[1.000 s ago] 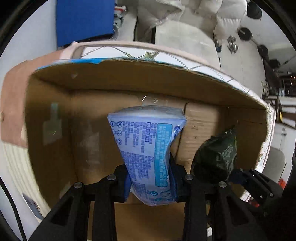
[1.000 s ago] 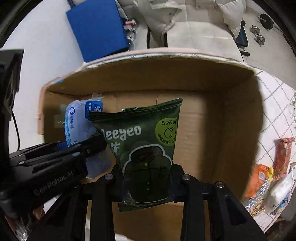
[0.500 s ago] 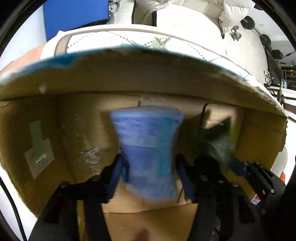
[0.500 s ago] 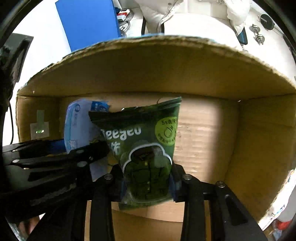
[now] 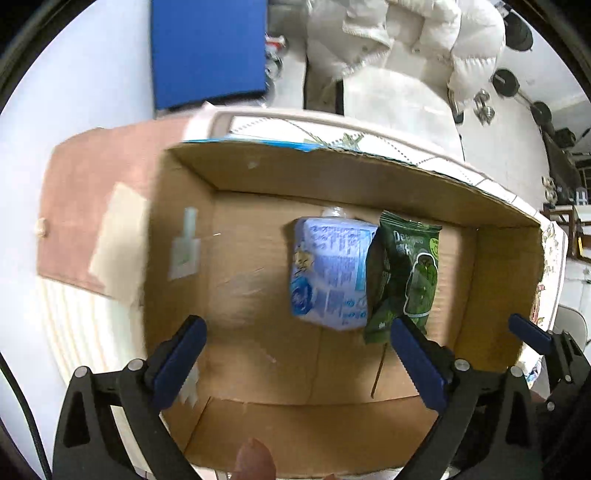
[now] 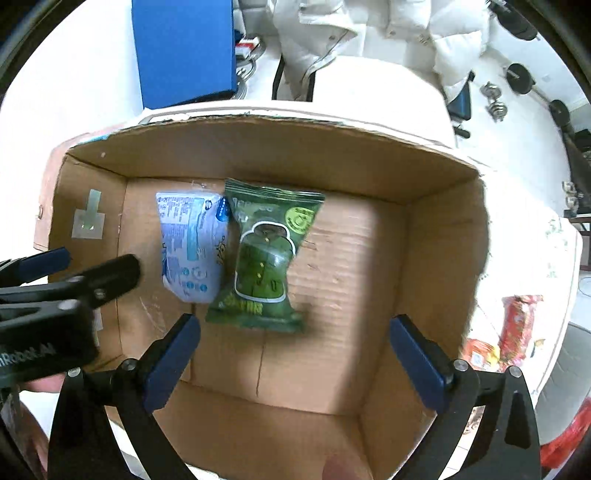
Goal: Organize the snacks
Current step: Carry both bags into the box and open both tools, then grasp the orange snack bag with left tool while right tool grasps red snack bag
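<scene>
Left gripper (image 5: 299, 358): jaws spread wide, nothing between them, hovering over the near edge of the cardboard box (image 5: 495, 295). Right gripper (image 6: 295, 354): same, wide apart, empty, above the box's near half.

Blue-white packet (image 5: 330, 273) lies flat on the box floor, at 12 o'clock from the left gripper, toward the far wall. Dark green packet (image 6: 267, 254) lies flat beside it on its right, at 12 o'clock from the right gripper. The two touch along their long edges; in the left wrist view the green one's edge looks tucked against the blue one.

Left gripper body shows at 9 o'clock in the right wrist view, clear of both packets.

Outside the box at 3 o'clock: red snack packet (image 6: 519, 325) and an orange one (image 6: 480, 354) on the patterned table (image 6: 554, 258).

Far side, 12 o'clock: white puffy jacket (image 6: 369, 33), blue panel (image 6: 184, 51).
</scene>
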### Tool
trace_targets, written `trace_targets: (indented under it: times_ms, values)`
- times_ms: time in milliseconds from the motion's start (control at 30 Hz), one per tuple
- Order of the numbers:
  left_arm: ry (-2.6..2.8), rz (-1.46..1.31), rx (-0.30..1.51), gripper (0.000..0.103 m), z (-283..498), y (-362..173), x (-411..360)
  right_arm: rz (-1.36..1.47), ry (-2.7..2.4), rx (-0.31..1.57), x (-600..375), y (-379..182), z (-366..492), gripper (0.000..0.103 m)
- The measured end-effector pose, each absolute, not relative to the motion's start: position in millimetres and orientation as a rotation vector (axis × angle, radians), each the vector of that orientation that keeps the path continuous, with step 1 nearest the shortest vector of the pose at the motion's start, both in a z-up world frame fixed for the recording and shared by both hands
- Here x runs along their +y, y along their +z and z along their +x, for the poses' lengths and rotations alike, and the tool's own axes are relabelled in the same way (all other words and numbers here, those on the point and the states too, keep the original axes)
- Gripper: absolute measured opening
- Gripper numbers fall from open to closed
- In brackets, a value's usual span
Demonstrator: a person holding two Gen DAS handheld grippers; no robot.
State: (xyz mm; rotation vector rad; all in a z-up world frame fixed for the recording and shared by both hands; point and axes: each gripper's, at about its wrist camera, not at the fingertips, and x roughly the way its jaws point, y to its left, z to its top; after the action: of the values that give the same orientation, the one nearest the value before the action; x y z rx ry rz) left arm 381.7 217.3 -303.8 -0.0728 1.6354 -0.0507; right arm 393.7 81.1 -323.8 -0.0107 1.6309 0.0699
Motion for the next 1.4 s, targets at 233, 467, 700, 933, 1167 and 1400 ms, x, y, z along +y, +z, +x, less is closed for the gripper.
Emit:
trace_targets:
  times_ms: [233, 467, 700, 933, 1167, 1400]
  values:
    - [-0.008, -0.065, 1.500, 0.102, 355, -266, 204, 0.034, 0.085, 1.563, 65, -294, 363, 0.103]
    - [-0.017, -0.021, 1.364, 0.102, 323, -207, 144, 0.165, 0.168, 1.458, 15, -243, 310, 0.103]
    - [-0.230, 0.144, 1.380, 0.102, 309, -191, -5, 0.260, 0.008, 1.368, -155, -198, 261, 0.103]
    - [-0.357, 0.407, 1.721, 0.078, 325, -328, -151, 0.366, -0.149, 1.507, -308, -263, 265, 0.103]
    - [-0.261, 0.510, 1.884, 0.075, 330, -417, -178, 0.382, -0.109, 1.649, -326, -353, 302, 0.096]
    - [-0.221, 0.482, 1.944, 0.075, 337, -441, -171, 0.425, -0.067, 1.701, -317, -396, 327, 0.086]
